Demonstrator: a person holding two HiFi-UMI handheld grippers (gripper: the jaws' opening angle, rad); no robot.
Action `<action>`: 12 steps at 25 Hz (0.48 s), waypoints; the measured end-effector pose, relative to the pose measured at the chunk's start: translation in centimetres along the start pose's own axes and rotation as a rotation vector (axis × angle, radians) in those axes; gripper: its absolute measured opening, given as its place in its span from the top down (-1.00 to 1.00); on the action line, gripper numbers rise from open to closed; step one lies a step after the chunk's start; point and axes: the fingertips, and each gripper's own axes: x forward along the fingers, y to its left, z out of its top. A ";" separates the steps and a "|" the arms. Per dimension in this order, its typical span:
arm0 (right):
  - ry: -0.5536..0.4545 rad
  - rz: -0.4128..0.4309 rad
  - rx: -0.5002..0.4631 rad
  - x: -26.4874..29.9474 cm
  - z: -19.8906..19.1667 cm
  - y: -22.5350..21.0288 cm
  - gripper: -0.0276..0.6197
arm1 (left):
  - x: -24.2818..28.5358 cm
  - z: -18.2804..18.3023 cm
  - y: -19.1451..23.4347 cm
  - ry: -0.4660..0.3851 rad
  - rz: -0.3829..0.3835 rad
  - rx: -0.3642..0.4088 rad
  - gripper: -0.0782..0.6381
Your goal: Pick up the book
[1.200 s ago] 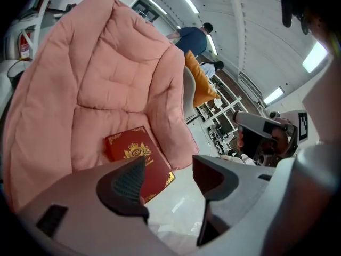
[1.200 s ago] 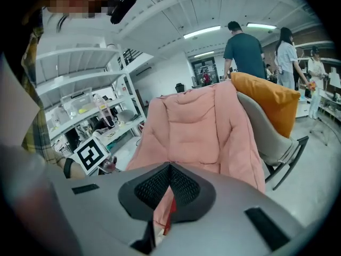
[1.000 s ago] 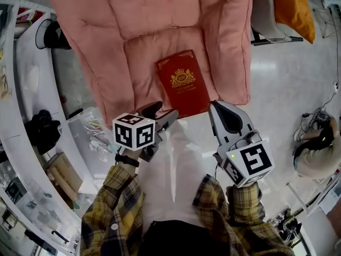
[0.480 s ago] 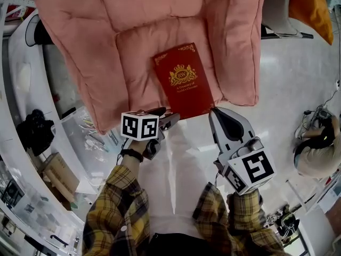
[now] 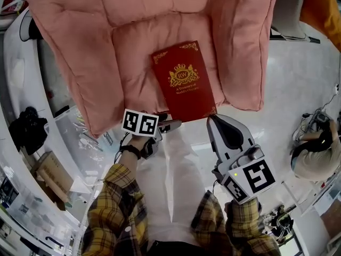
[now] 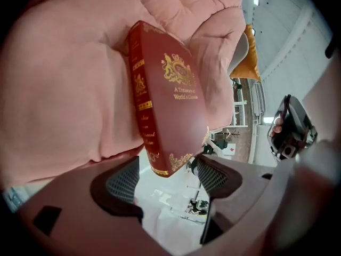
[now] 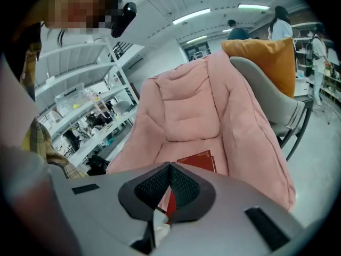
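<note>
A red hardback book point(image 5: 184, 81) with a gold crest lies flat on the seat of a pink padded chair point(image 5: 133, 41), its near end overhanging the seat's front edge. My left gripper point(image 5: 169, 125) is at the book's near left corner. In the left gripper view the book point(image 6: 165, 95) fills the middle, and its bottom corner sits between the open jaws of the left gripper point(image 6: 168, 176), untouched by the pads. These jaws have just been opening. My right gripper point(image 5: 213, 122) hovers just off the near right corner. Its jaws point(image 7: 170, 169) are shut on nothing, the book point(image 7: 200, 160) just beyond them.
White curved shelving point(image 5: 21, 159) with boxes and clutter runs along the left. A grey chair with an orange cushion point(image 7: 261, 57) stands to the right of the pink one. A person point(image 5: 314, 153) sits at the far right; others stand in the background point(image 7: 279, 23).
The left gripper has dropped and rolled in toward the book's near corner, and its jaws have widened. The right gripper has sunk a little.
</note>
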 end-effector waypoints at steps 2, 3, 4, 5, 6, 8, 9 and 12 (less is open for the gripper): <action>0.008 0.005 0.009 0.2 -0.5 0.0 0.87 | 0.6 -0.4 0.2 0.020 -0.032 -0.004 -0.18; 0.013 0.006 0.014 0.3 -0.7 0.0 0.87 | 0.9 -0.5 0.2 0.022 -0.044 -0.006 -0.18; 0.017 0.006 0.020 0.4 -1.0 -0.1 0.87 | 1.3 -0.5 0.3 0.022 -0.056 -0.011 -0.18; 0.020 0.007 0.025 0.5 -1.2 -0.1 0.87 | 1.7 -0.5 0.3 0.021 -0.068 -0.017 -0.19; 0.021 0.007 0.031 0.6 -1.3 -0.2 0.87 | 2.1 -0.5 0.3 0.021 -0.081 -0.024 -0.19; 0.016 0.008 0.046 0.8 -1.4 -0.3 0.87 | 2.9 -0.6 0.5 0.032 -0.106 -0.033 -0.19; 0.015 0.010 0.049 0.8 -1.5 -0.4 0.87 | 3.3 -0.8 0.6 0.042 -0.117 -0.036 -0.20; 0.027 0.020 0.056 0.9 -1.9 -0.7 0.87 | 4.3 -1.1 0.9 0.063 -0.157 -0.038 -0.23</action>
